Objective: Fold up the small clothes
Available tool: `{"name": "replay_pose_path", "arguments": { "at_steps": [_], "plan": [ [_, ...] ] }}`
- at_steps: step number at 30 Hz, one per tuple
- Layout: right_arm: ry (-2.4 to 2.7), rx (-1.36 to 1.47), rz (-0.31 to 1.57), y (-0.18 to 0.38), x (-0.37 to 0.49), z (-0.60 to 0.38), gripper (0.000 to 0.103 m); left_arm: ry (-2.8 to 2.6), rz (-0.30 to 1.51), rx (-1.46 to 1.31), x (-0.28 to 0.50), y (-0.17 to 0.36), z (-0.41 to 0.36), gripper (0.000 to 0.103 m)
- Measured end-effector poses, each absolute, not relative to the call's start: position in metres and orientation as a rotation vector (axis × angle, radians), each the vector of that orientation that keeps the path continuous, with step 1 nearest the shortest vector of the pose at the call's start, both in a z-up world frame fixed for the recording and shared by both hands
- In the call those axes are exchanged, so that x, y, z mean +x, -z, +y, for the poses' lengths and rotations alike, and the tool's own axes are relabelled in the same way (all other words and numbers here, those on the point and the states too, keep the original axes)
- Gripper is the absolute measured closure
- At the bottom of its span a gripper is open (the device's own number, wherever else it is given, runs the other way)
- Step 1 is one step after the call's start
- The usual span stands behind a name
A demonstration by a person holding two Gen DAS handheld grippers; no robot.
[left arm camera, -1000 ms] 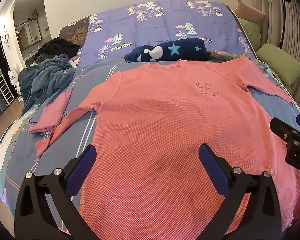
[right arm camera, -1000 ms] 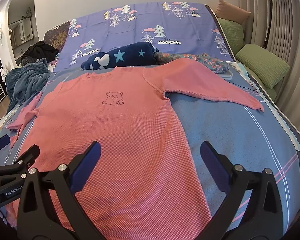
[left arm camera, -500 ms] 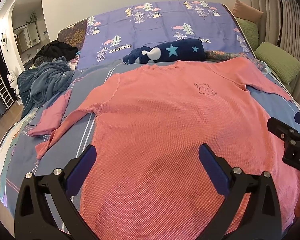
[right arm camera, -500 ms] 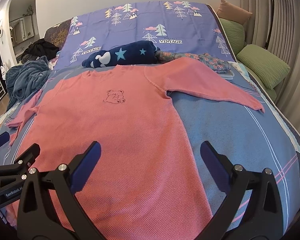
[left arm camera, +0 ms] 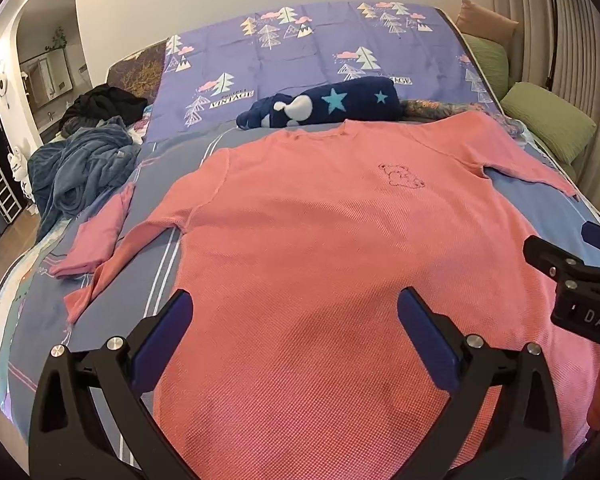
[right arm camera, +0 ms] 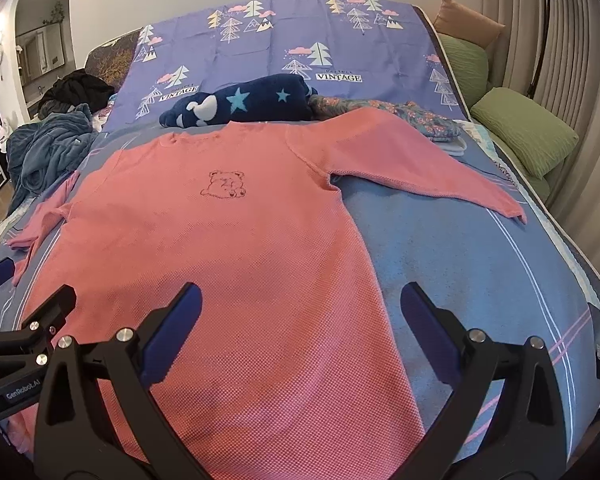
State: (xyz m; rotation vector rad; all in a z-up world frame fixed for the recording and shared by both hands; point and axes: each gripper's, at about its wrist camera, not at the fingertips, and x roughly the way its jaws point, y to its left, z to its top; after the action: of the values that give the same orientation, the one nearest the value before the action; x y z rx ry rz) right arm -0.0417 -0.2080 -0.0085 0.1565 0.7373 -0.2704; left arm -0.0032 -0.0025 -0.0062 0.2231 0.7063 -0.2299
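Shirt [left arm camera: 340, 240], pink, long-sleeved, lies face up and flat on the bed [right arm camera: 460, 264]. Collar at the far end, hem nearest both cameras. Long axis runs straight away from the grippers, hem to collar. Small bear print on the chest.

Sleeves: the one on the person's left [left arm camera: 112, 268] angles down beside the body, cuff near a folded pink piece [left arm camera: 96, 236] on the sheet. The one on the right [right arm camera: 420, 164] is spread out wide toward the green pillows [right arm camera: 524, 132], cuff well apart from the body.

Left gripper [left arm camera: 296, 312]: jaws spread wide, nothing held, hovering over the lower left part of the shirt body, near its left side edge.

Right gripper [right arm camera: 300, 304]: jaws likewise wide apart and empty, straddling the shirt's right side edge; one finger over pink cloth, the other over bare blue sheet. Each tool shows at the edge of the other's view, so they sit side by side at the hem end.

Judgement: no fold begun yet. Either gripper is close to its own hem corner; the sleeves lie farther up, each on its own gripper's side. The spread right sleeve is the longer reach. A lengthwise fold would turn on the side edges, which run parallel to the fingers' forward direction.

Beyond the collar: navy star blanket [right arm camera: 240, 100], floral cloth [right arm camera: 400, 114]. Grey-blue blanket [left arm camera: 80, 168] heaped far left.
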Motion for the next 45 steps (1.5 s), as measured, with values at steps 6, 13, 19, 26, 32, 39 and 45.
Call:
{"name": "replay_pose_path", "arguments": {
  "at_steps": [6, 13, 19, 26, 32, 39, 45],
  "plan": [
    [0.267, 0.153, 0.733, 0.008, -0.041, -0.208, 0.002, 0.236, 0.698, 0.241, -0.004, 0.007, -0.006, 0.001],
    [0.27, 0.15, 0.735, 0.008, -0.041, -0.207, 0.002, 0.25, 0.697, 0.209, -0.003, 0.008, -0.002, 0.001],
    [0.277, 0.145, 0.733, 0.005, -0.037, -0.208, 0.002, 0.252, 0.643, 0.163, -0.003, 0.005, 0.006, 0.001],
    [0.277, 0.131, 0.741, 0.004, -0.03, -0.208, 0.002, 0.273, 0.748, 0.069, 0.017, 0.011, 0.024, 0.001],
    [0.274, 0.129, 0.754, 0.003, -0.021, -0.211, 0.002, 0.281, 0.877, -0.222, 0.054, 0.022, 0.088, 0.009],
    [0.277, 0.102, 0.77, 0.007, -0.009, -0.212, 0.002, 0.055, 0.959, -0.712, 0.102, 0.068, 0.238, 0.028],
    [0.274, 0.078, 0.808, 0.016, 0.006, -0.207, 0.002, -0.101, 0.969, -0.857, 0.131, 0.094, 0.318, 0.028]
  ]
}}
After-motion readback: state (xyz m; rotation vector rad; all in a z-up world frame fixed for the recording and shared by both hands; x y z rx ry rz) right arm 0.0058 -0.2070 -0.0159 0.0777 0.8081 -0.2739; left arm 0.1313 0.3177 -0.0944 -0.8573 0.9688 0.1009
